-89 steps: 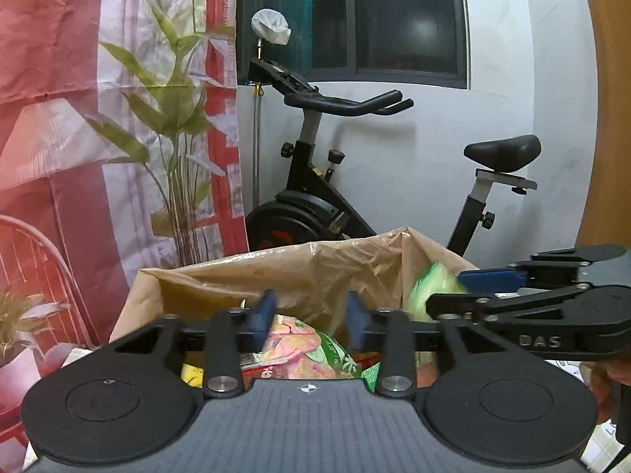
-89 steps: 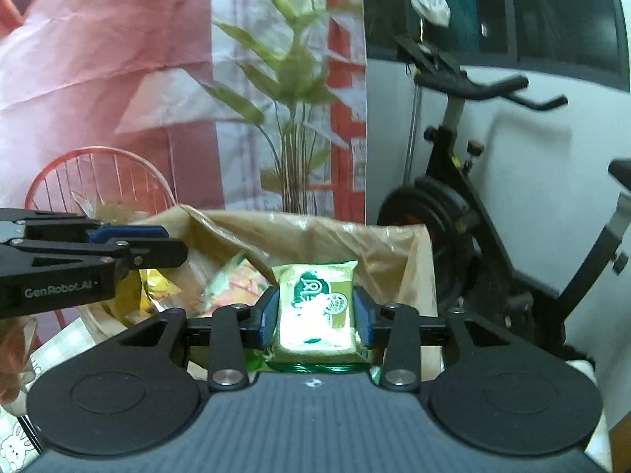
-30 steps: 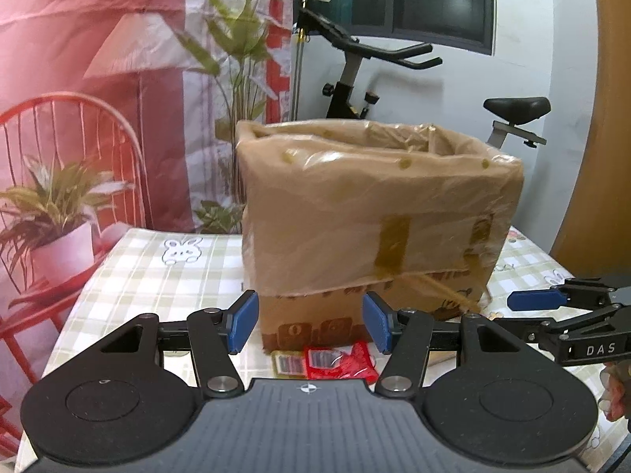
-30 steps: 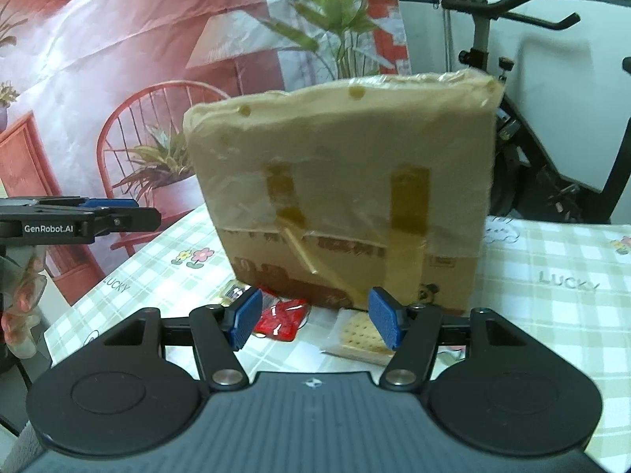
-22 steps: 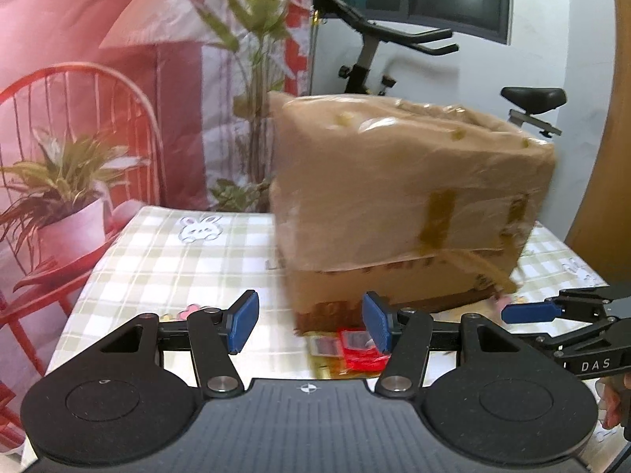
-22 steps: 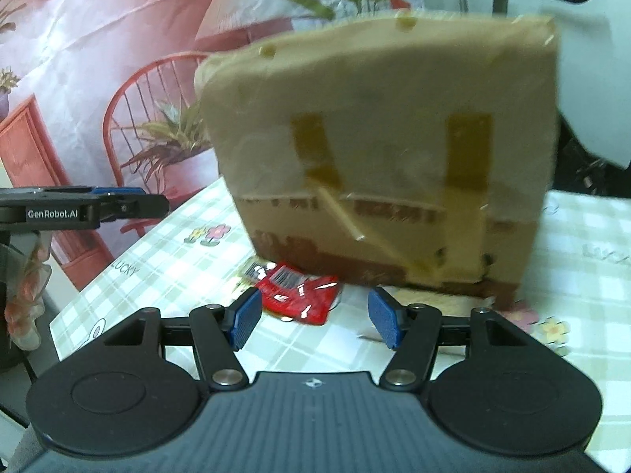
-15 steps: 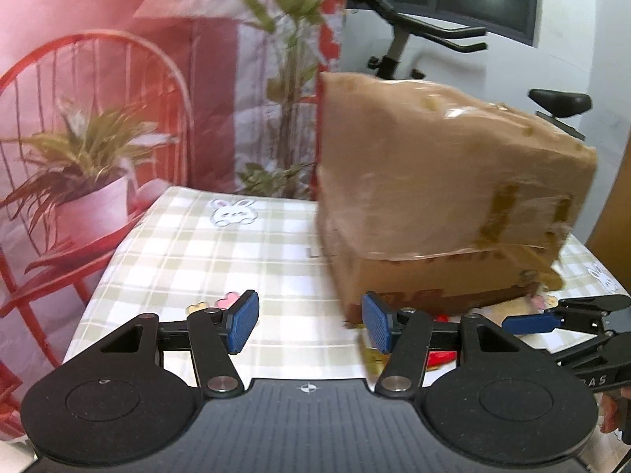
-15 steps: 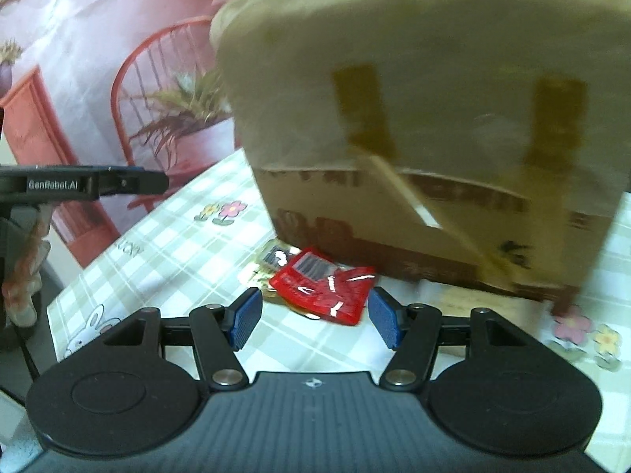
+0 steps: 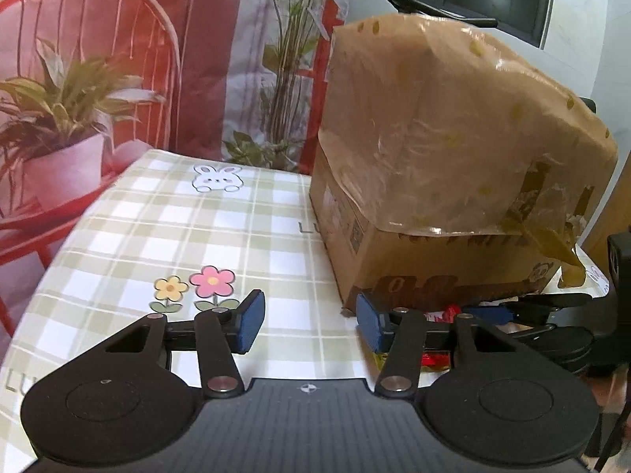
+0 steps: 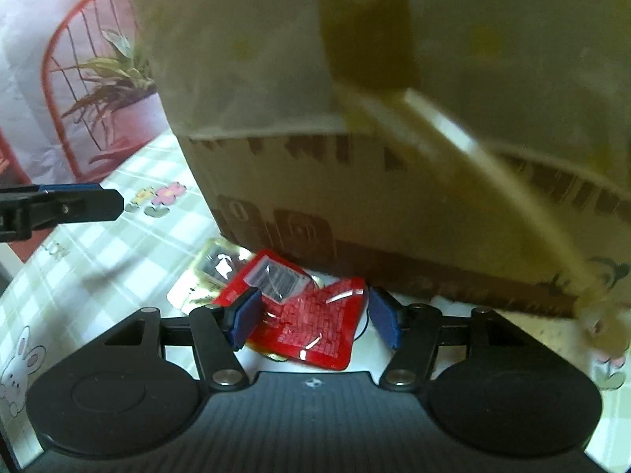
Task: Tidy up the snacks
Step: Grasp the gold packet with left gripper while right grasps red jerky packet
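A tall cardboard box [image 9: 453, 157] lined with a brown plastic bag stands on the checked tablecloth [image 9: 197, 228]. A red snack packet [image 10: 311, 331] lies at the foot of the box [image 10: 394, 118], overlapping a gold packet [image 10: 205, 272]. My right gripper [image 10: 314, 321] hovers low over the red packet, open, with its blue pads either side of the packet and not pressing it. My left gripper [image 9: 309, 327] is over bare cloth left of the box corner, its jaws closing with nothing between them. A sliver of the red packet [image 9: 451, 309] shows beside the right gripper [image 9: 524, 307].
A red wire chair [image 9: 118, 39] with a potted plant [image 9: 59, 118] stands beyond the table's left edge. A printed backdrop and an exercise bike handlebar [image 9: 414, 4] sit behind the box. The left gripper's fingers [image 10: 79, 203] reach in from the left in the right wrist view.
Both grippers have dropped toward the table. The left one swung left, so the box now sits to its right. The right one closed in on the red packet and no longer holds the green packet.
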The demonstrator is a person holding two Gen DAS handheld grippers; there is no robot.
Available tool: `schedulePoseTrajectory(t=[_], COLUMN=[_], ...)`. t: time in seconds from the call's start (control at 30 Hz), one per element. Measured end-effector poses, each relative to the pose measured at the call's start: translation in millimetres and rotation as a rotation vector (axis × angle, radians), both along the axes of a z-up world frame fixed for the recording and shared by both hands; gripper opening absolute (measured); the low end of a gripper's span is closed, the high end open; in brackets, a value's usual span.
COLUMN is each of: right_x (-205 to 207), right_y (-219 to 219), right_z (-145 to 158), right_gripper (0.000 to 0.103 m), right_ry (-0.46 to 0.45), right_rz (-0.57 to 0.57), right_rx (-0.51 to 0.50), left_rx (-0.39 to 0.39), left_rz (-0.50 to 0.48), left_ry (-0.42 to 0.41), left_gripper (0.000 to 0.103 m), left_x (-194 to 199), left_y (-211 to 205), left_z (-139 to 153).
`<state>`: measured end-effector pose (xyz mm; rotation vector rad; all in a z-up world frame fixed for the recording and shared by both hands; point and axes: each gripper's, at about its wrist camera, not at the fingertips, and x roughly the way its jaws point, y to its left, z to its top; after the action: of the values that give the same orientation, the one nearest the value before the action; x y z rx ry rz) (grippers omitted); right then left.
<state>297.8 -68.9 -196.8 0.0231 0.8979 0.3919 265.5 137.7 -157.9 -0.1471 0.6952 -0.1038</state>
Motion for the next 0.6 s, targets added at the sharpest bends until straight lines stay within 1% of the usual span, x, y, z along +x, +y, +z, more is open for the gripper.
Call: schedulePoseTrajectory(t=[0.07,0.1,0.2,0.23,0.37,0.5,0.6], right_x=[-2.9,-3.8,-7.9,-9.6,-19.7,-35.1,-47.3], right_y=[3.2,5.2,7.6,6.5,-6.5,-25.9,-41.4], right_z=[-1.0,-1.4,-0.9,-0.3,-0.4,3.3,7.5], right_gripper=[0.065,0.063,0.055,0.044,0.043,0.04,0.039], right_ry=[-0.024,-0.03,-0.052,-0.057,-0.046,-0.037,-0.049], right_rz=[0.006,0.014,0.045,0.047,0.05,0.01,-0.014], right_rx=[-0.016,-0.025,-0.046,-0.052,-0.017,0.036,0.051], left_rx=[0.0,0.003,0.005,0.004,0.008,-0.002,0.007], left_rz=[-0.009,-0.014,-0.029,-0.034,-0.062,-0.075,-0.082], left_ry=[0.0,-0.001,0.007,0.013,0.047,0.078,0.091], left_gripper=[0.054,0.053,0.053,0.053,0.053,0.053,0.053], left_x=[-0.4,0.5,2.6,2.7,6.1,12.0,18.4], left_y=[-2.4,-4.0,-7.4,-8.9,-16.4,-26.7,-38.4], left_z=[-1.5,-2.3,-5.4,-6.7,-15.5,-25.3,-31.9])
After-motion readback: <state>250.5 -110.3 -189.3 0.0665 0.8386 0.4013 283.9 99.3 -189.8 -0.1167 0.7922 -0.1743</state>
